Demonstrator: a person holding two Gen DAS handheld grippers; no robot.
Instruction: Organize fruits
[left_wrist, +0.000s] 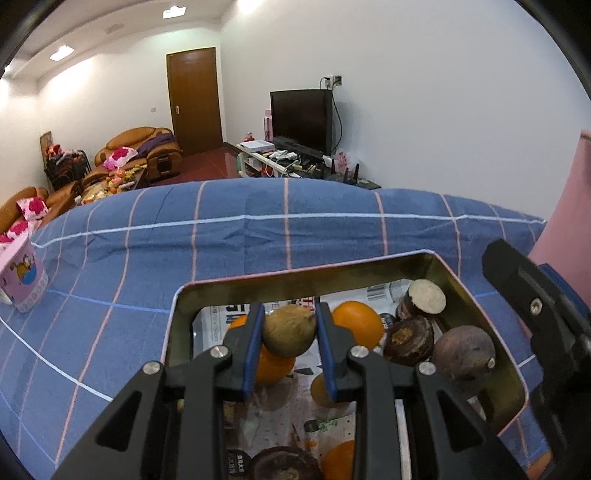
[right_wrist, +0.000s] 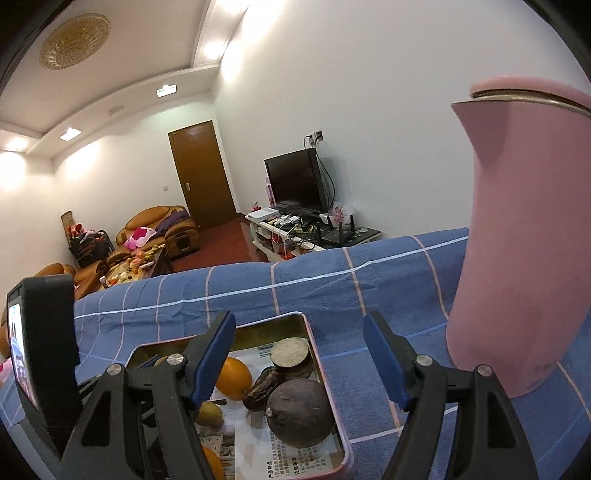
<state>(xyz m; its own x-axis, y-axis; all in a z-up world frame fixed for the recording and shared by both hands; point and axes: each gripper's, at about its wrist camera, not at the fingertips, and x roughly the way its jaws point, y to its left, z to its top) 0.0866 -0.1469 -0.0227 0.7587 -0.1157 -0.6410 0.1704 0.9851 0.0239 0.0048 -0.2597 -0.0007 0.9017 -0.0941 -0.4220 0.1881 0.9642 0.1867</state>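
Currently, L-wrist view, far left of frame: a pink cartoon-print box (left_wrist: 23, 275) sits on the blue checked cloth (left_wrist: 147, 266), well apart from the work area. Lower centre: the left gripper (left_wrist: 289, 330) has its blue pads (left_wrist: 255, 343) clamped on a small brown round fruit (left_wrist: 290, 334), held above the gold tin tray (left_wrist: 480, 310). The grip sits across the fruit's widest part, prob. so a round body can't roll out.

Below the fruit, inside the paper-lined tray: oranges (left_wrist: 356, 323) at centre, dark purple-brown fruits (left_wrist: 463, 354) grouped at the right end, one cut piece showing a pale face (left_wrist: 426, 295) in the upper right corner. Judgement: like kinds are being grouped, so the held fruit still needs a spot; whether it's going in or coming out can't be told.

R-wrist view, left to right: the tray (right_wrist: 312, 334) lies lower left, with an orange (right_wrist: 232, 378) and a large dark round fruit (right_wrist: 299, 411) near its right wall. The right gripper (right_wrist: 299, 360) has its tongs wide apart, nothing between them, hovering over the tray's right edge; likely on standby so as not to crowd the L tool. Far right: a tall pink kettle (right_wrist: 524, 240) stands upright on the cloth, beside the tray and not touching it.
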